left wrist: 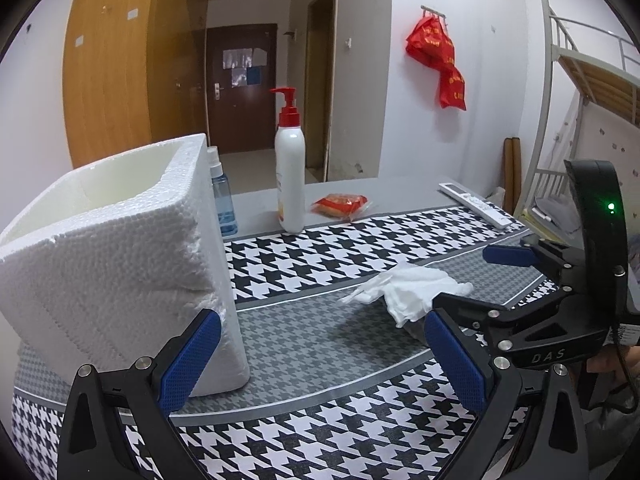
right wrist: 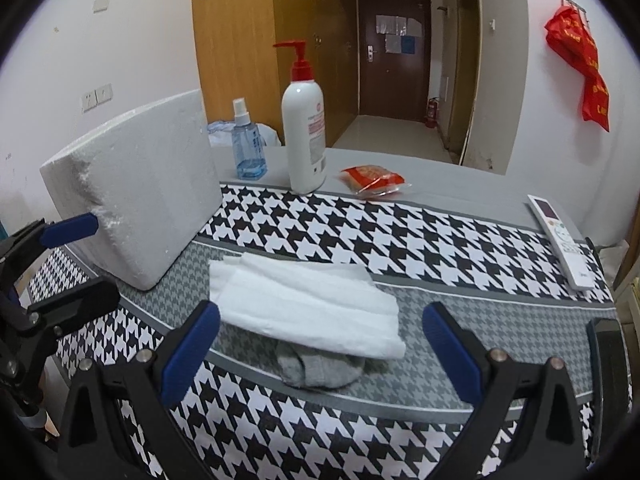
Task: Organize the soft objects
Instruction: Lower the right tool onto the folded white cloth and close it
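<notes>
A folded white cloth [right wrist: 308, 306] lies on the houndstooth table cover, on top of a grey sock [right wrist: 320, 370] whose end pokes out toward me. The cloth also shows in the left wrist view [left wrist: 408, 284]. A white foam box [left wrist: 116, 248] with an open top stands at the left; it also shows in the right wrist view [right wrist: 136, 192]. My right gripper [right wrist: 320, 356] is open, its fingers either side of the sock just short of it. My left gripper [left wrist: 320, 360] is open and empty beside the box's near corner. The right gripper [left wrist: 472, 284] shows open by the cloth.
A white pump bottle [right wrist: 304, 136] with a red top, a blue spray bottle [right wrist: 248, 148] and a red snack packet [right wrist: 374, 180] stand along the far edge. A white remote [right wrist: 560, 236] lies at the right edge. A bunk bed frame [left wrist: 592, 80] stands at the right.
</notes>
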A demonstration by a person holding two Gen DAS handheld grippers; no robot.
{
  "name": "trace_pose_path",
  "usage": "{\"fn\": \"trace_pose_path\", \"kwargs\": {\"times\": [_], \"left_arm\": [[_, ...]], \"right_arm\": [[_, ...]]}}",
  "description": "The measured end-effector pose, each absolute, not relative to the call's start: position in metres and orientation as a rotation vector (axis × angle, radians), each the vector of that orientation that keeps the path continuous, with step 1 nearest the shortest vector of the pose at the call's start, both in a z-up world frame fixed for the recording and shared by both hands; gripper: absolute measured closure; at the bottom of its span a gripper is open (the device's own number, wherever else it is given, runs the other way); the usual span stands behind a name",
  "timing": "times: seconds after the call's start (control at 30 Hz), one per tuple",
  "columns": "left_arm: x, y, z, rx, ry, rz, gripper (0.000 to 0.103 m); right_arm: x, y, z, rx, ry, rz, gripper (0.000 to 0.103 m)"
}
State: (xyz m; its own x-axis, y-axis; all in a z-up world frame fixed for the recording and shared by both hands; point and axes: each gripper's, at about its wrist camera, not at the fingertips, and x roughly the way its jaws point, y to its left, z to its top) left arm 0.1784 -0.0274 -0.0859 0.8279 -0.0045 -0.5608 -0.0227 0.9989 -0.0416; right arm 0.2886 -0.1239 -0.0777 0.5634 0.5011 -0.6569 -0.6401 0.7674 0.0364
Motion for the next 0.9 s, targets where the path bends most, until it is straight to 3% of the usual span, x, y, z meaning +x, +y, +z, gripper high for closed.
{"fn": "trace_pose_path", "kwargs": {"times": [0.8, 0.87, 0.9], "left_arm": [[0.164, -0.032, -0.091, -0.071, 0.615, -0.004, 0.001], [0.165, -0.031, -0.091, -0.076, 0.614, -0.003, 0.001], [0.166, -0.031, -0.091, -0.08, 0.614, -0.004, 0.001]], "right_arm": [[0.293, -0.094, -0.086, -0.365, 0.7, 0.695, 0.001], [0.295, -0.094, -0.087, -0.353, 0.714, 0.703, 0.003], [0.295, -0.093, -0.087, -0.347, 0.719, 0.709, 0.011]]}}
